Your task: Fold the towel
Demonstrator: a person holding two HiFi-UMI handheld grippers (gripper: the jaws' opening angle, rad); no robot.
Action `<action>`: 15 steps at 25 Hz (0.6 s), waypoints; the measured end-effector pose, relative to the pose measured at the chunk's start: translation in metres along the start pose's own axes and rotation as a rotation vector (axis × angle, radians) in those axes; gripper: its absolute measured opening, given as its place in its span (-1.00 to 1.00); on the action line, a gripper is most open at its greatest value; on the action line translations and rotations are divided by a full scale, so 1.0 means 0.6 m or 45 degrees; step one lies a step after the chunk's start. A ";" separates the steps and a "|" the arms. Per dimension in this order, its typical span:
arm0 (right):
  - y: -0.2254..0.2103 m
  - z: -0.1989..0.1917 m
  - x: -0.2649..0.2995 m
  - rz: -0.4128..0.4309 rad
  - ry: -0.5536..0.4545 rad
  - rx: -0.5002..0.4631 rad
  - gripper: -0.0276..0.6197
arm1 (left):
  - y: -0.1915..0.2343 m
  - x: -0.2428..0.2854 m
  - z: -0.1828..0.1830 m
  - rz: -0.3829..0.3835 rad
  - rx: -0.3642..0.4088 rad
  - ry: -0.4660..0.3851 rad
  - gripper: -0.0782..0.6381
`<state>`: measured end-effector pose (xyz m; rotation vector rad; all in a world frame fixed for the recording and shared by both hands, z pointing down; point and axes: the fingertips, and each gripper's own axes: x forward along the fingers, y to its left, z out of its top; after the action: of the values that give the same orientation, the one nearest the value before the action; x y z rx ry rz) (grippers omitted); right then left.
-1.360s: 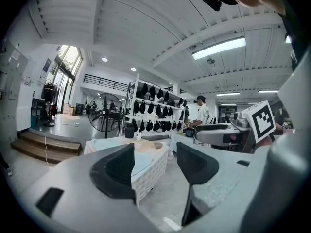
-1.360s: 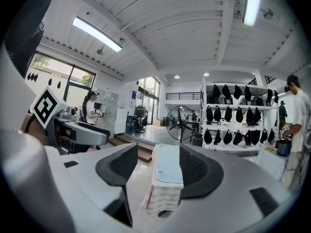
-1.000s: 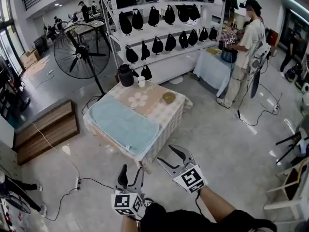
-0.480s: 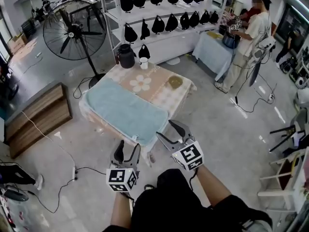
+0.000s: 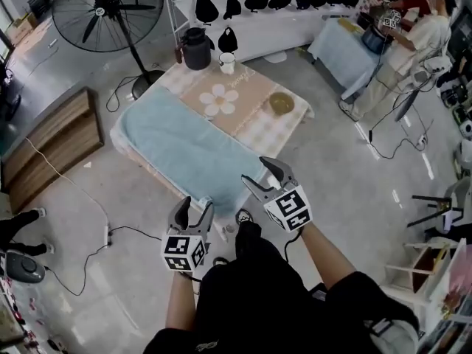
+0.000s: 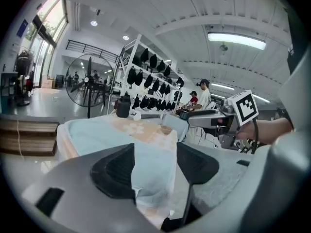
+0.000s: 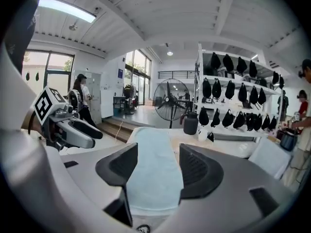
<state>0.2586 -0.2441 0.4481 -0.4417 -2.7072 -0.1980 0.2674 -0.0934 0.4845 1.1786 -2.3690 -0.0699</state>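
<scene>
A light blue towel [image 5: 193, 150] lies spread flat along the near-left side of a low table with a checked cloth [image 5: 259, 127]. My left gripper [image 5: 194, 211] is open and empty, hanging just off the towel's near corner. The right gripper [image 5: 255, 171] is open too, its tips above the towel's near edge without touching it. In the left gripper view the towel [image 6: 92, 129] hangs over the table edge ahead of the open left gripper [image 6: 154, 165]. In the right gripper view the towel [image 7: 151, 152] stretches away between the parted jaws of the right gripper [image 7: 154, 168].
On the far half of the table stand a black jug [image 5: 197, 48], a white cup [image 5: 227, 63] and a small bowl [image 5: 281, 103]. A standing fan [image 5: 103, 9], wooden steps [image 5: 48, 142] and floor cables [image 5: 110, 234] lie left. A person [image 5: 417, 39] stands at another table at the back right.
I have come closer to the table. Both grippers moved forward to the towel's near edge and have stayed open and empty.
</scene>
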 end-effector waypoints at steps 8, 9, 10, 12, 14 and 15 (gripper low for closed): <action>-0.109 -0.134 0.103 0.191 0.213 0.064 -0.16 | 0.019 0.130 -0.082 0.107 -0.165 0.206 -0.07; -0.116 -0.153 0.113 0.216 0.239 0.084 -0.16 | 0.018 0.137 -0.099 0.112 -0.171 0.241 -0.07; -0.124 -0.172 0.124 0.236 0.264 0.109 -0.16 | 0.019 0.144 -0.116 0.118 -0.172 0.277 -0.07; -0.142 -0.209 0.144 0.255 0.320 0.168 -0.16 | 0.020 0.155 -0.150 0.124 -0.167 0.356 -0.07; -0.153 -0.246 0.158 0.267 0.385 0.204 -0.16 | 0.012 0.158 -0.187 0.083 -0.153 0.461 -0.07; -0.156 -0.262 0.163 0.275 0.414 0.211 -0.16 | 0.005 0.159 -0.205 0.045 -0.140 0.521 -0.07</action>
<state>0.1973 -0.3361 0.6235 -0.5918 -2.3171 0.0147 0.2716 -0.1437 0.6317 0.9901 -1.9995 0.0485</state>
